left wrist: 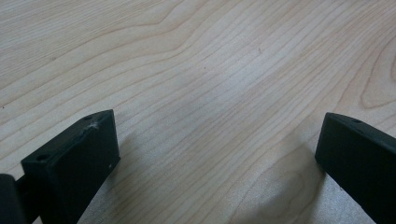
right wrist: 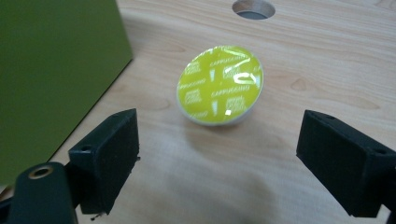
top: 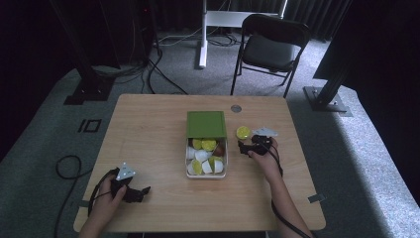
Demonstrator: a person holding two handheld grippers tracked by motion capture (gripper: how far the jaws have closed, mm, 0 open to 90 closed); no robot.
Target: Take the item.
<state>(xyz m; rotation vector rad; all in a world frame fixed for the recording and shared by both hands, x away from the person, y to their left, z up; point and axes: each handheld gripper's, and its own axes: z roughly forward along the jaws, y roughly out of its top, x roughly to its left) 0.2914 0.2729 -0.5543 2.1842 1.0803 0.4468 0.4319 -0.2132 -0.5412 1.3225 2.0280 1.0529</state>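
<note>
A yellow foil-topped coffee capsule (right wrist: 219, 84) lies tilted on the wooden table (right wrist: 327, 70), just ahead of my right gripper (right wrist: 219, 135). That gripper is open, and the capsule is beyond its fingertips, touching neither pad. In the high view the capsule (top: 242, 132) sits right of the green box (top: 206, 124), with the right gripper (top: 248, 143) close below it. My left gripper (top: 143, 192) rests low at the table's front left. Its jaws are open over bare wood, and nothing lies between the left gripper's (left wrist: 219, 125) fingers.
An open white tray (top: 224, 167) with several yellow and white capsules sits in front of the green box at the table's middle. A round cable hole (top: 236, 108) lies behind the capsule. A black chair (top: 270, 47) and stand legs are beyond the table.
</note>
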